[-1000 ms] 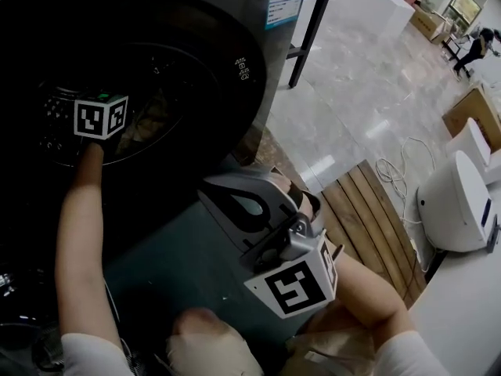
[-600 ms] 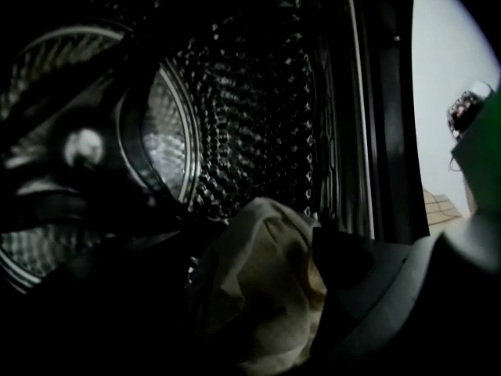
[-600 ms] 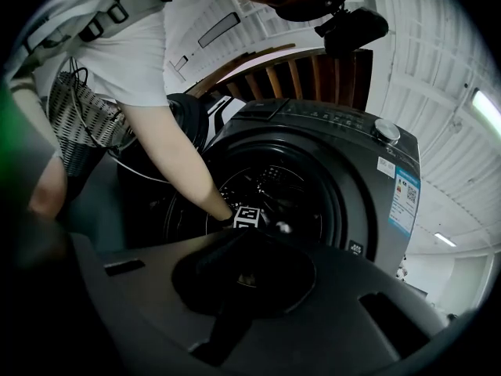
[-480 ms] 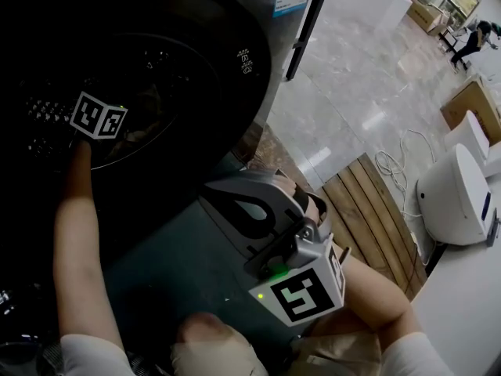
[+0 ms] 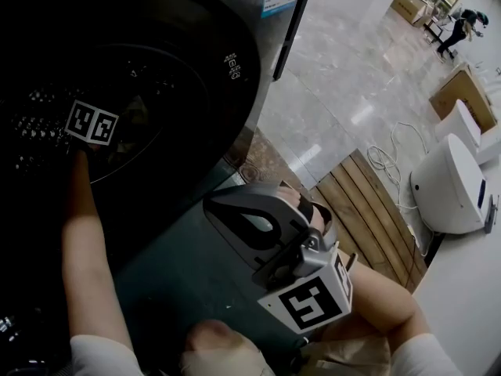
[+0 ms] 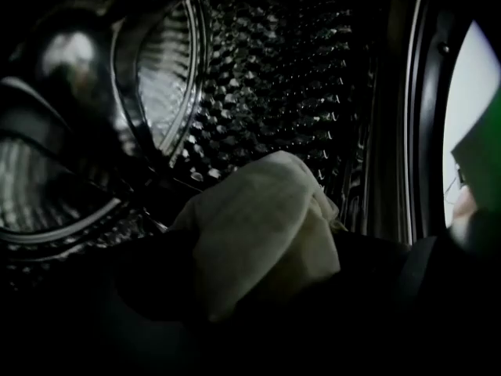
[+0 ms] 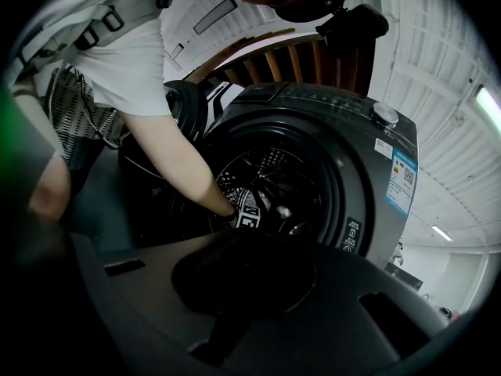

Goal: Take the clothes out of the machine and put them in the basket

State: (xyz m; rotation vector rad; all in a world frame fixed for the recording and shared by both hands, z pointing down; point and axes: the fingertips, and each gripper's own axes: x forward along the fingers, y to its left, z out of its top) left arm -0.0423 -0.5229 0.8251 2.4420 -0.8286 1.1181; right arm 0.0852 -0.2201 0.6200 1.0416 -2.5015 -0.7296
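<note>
The dark grey washing machine (image 5: 239, 92) stands open, and my left arm reaches into its drum (image 6: 258, 77). A pale cream cloth (image 6: 262, 225) lies bunched on the drum floor. My left gripper (image 6: 258, 296) points down at it. Its dark jaws are opening, with the cloth lying between them and no pad seen pressing on it. In the head view only that gripper's marker cube (image 5: 91, 122) shows inside the opening. My right gripper (image 5: 235, 214) hovers outside, in front of the machine, with nothing seen in it. Its jaw gap is hidden in both views.
A dark teal panel (image 5: 172, 265) lies below the opening, under my right gripper. To the right are a slatted wooden platform (image 5: 368, 210), a white rounded appliance (image 5: 450, 194), a loose cable (image 5: 391, 159) and cardboard boxes (image 5: 462, 92). A person (image 5: 458, 26) stands far back.
My left gripper's cube has sunk lower and further left into the drum, and it tips more steeply downward. The right gripper has stayed about where it was.
</note>
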